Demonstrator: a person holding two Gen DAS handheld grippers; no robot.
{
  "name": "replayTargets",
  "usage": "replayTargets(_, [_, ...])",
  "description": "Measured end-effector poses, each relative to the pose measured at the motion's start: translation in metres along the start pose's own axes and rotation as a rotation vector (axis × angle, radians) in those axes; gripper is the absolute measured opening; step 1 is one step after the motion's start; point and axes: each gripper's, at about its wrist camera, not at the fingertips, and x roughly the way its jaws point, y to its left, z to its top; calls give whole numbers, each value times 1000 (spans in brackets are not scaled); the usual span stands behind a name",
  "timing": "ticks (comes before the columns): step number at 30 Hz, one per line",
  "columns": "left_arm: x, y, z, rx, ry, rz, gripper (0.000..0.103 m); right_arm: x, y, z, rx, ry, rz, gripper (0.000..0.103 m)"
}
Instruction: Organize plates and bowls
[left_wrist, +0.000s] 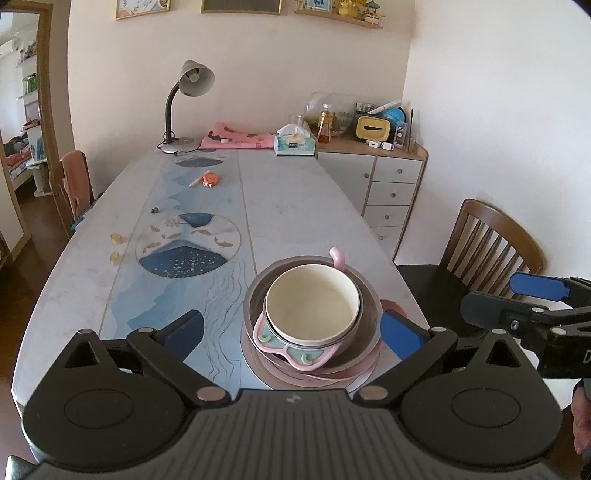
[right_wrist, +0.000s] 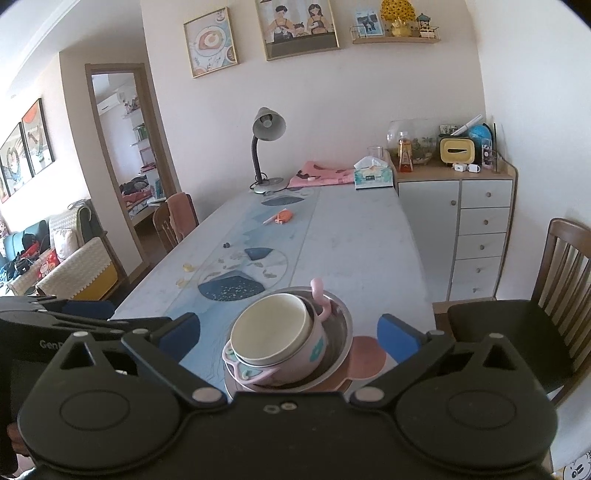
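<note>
- L gripper (left_wrist: 293, 330): I see both blue pads spread wide, nothing between them touching; jaws released. The dish stack sits in the gap ahead, apart from either pad.
- R gripper (right_wrist: 288, 334): same story, pads splayed wide, jaws released, nothing grasped. Stack lies ahead between the fingers, no contact that I can see.
- In the L wrist view the R gripper shows at the right edge, beside the stack, over the table's right side.
- Stack is at the near end of the table (left_wrist: 295, 206), toward its right side.
- Top of stack: cream bowl (left_wrist: 312, 300), upright, empty.
- It nests in a pink bowl (right_wrist: 284, 360) w/ teal marks and side handles; a pink handle pokes up at the far side.
- Pink bowl sits inside a metal bowl (right_wrist: 340, 321).
- Under that, a pinkish plate (left_wrist: 364, 367); can't tell how many plates lie there.
- Table has a blue-patterned runner down the middle.
- Far end of table: grey desk lamp (left_wrist: 186, 103), pink cloth (left_wrist: 240, 140), tissue box (left_wrist: 295, 144).
- Mid-table: small orange item (left_wrist: 210, 179) w/ a pen-like stick; too small to ID.
- Wooden chair (left_wrist: 487, 247) at the right of the table, drawer cabinet (left_wrist: 391, 184) behind it by the wall.
</note>
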Motion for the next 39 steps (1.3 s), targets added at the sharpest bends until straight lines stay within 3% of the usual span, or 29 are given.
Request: replayTargets(39, [-6, 4, -3, -42, 18, -42, 102, 5, 0, 1, 0, 33, -10, 103])
